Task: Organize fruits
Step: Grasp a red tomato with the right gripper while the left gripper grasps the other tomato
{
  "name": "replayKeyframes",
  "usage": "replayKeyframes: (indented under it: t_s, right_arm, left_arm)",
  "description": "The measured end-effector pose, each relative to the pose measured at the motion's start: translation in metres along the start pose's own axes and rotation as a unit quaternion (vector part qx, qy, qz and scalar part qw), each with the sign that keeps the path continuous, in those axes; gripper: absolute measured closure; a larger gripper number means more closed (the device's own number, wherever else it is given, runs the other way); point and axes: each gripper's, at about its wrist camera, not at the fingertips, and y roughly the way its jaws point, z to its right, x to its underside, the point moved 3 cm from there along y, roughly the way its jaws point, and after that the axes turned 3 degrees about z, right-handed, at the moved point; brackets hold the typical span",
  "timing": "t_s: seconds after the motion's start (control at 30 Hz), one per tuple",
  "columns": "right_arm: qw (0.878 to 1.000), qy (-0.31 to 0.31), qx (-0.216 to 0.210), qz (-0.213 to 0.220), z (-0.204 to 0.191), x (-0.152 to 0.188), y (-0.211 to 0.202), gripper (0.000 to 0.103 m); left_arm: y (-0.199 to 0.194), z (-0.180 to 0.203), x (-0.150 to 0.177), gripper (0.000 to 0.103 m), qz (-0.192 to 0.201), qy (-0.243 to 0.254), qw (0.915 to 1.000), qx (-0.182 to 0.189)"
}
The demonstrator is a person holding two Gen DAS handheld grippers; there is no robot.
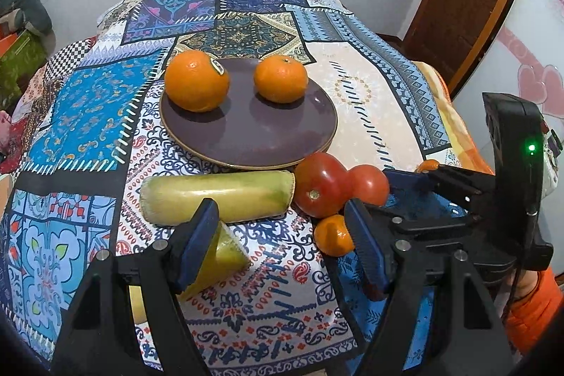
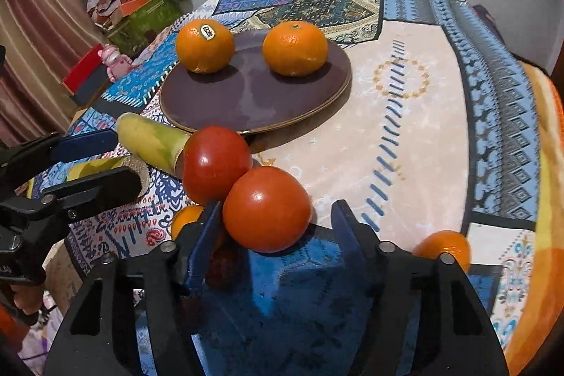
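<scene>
1. Scene: a counter covered with a patchwork-print blue cloth [image 2: 416, 136]. A round dark purple plate [image 1: 253, 136] sits mid-counter and carries two oranges, a stickered orange [image 1: 196, 80] on its left side and a plain orange [image 1: 281, 78] on its right, apart from each other.
2. Off the plate, near edge: two red tomatoes touching each other, a far tomato [image 2: 215, 164] just beside the plate rim and a near tomato [image 2: 267, 209]. A small mandarin [image 1: 333, 235] lies just in front of them, another small orange fruit [image 2: 445, 249] to the right, partly hidden.
3. A long pale yellow-green cut stalk [image 1: 218, 196] lies crosswise just before the plate, long axis left-right, its right end touching the far tomato. A shorter yellow-green piece [image 1: 218, 256] lies nearer.
4. Right gripper [image 2: 273, 228]: half open, holds nothing. Near tomato sits between its fingertips, left pad at or nearly on the skin, right pad with a clear gap. No grip yet.
5. Left gripper [image 1: 282, 224]: wide open, empty; left finger in front of the short yellow-green piece, right finger just beside the mandarin.
6. Key relation: near tomato lies straight ahead of the right gripper, already inside its jaws; this hand is nearer. Judgement: next comes closing on that tomato and lifting it to the plate, which lies beyond and slightly left, with free room at its front.
7. Risk: the tomatoes touch, so a squeeze may nudge the far one.
</scene>
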Motion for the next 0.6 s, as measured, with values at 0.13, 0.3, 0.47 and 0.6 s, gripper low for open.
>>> replayKeyframes:
  t_s: [0.13, 0.3, 0.47, 0.6]
  right_arm:
    - [1.000, 0.010, -0.027, -0.001, 0.001, 0.002, -0.003, 0.056]
    - [1.000, -0.008, -0.004, 0.010, -0.001, 0.005, -0.010, 0.056]
    - [1.000, 0.001, 0.011, 0.022, 0.014, 0.005, -0.027, 0.056]
    - [0.999, 0.016, 0.024, 0.035, 0.031, 0.004, -0.042, 0.056]
  left_arm:
    - [0.003, 0.005, -0.002, 0.029, -0.001, 0.006, 1.0000, 0.004]
    - [0.005, 0.015, -0.005, 0.030, -0.001, 0.015, 0.9999, 0.008]
    - [0.012, 0.028, -0.008, 0.036, -0.007, 0.027, 0.9995, 0.016]
    - [0.022, 0.039, -0.009, 0.047, -0.018, 0.030, 0.9991, 0.026]
